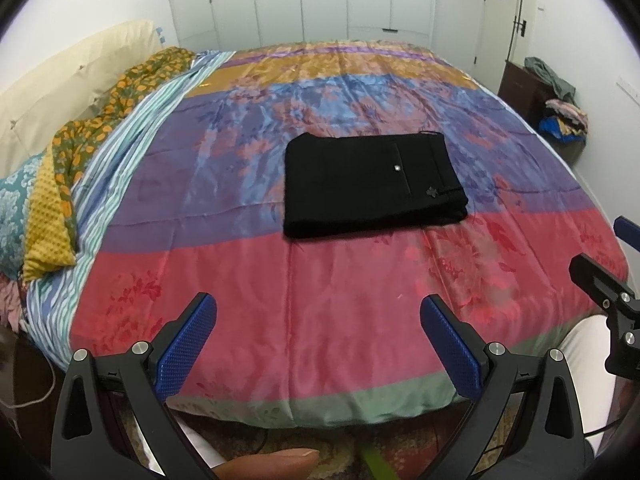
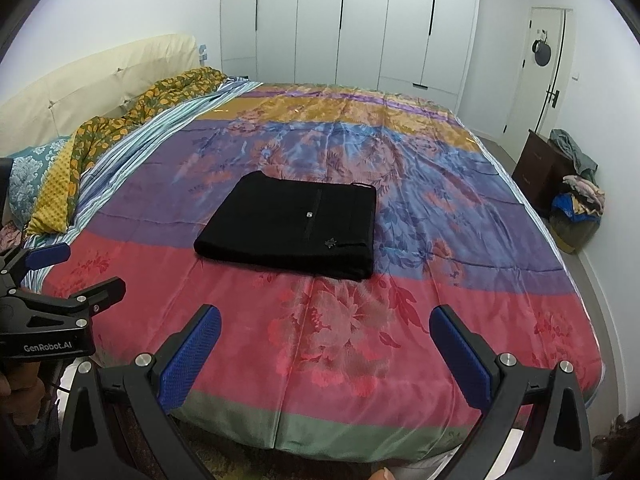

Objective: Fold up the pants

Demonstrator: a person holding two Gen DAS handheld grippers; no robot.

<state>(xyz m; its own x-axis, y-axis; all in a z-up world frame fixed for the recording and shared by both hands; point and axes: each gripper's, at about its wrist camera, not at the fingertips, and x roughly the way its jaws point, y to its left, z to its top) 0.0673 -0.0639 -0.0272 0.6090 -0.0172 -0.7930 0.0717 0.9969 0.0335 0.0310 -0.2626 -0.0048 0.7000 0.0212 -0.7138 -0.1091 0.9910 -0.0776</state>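
Note:
Black pants (image 1: 374,185) lie folded into a compact rectangle in the middle of the bed, also in the right wrist view (image 2: 292,226). A back pocket with a small button faces up. My left gripper (image 1: 318,312) is open and empty, held back over the bed's near edge, well short of the pants. My right gripper (image 2: 325,324) is open and empty too, at the near edge. The left gripper also shows at the left of the right wrist view (image 2: 76,268), and the right gripper at the right edge of the left wrist view (image 1: 600,248).
The bed has a colourful striped satin quilt (image 1: 280,288). Pillows and a floral blanket (image 1: 100,116) lie along the left by the cream headboard. A dark cabinet with piled clothes (image 2: 568,184) stands at the right. White wardrobes (image 2: 360,20) line the far wall.

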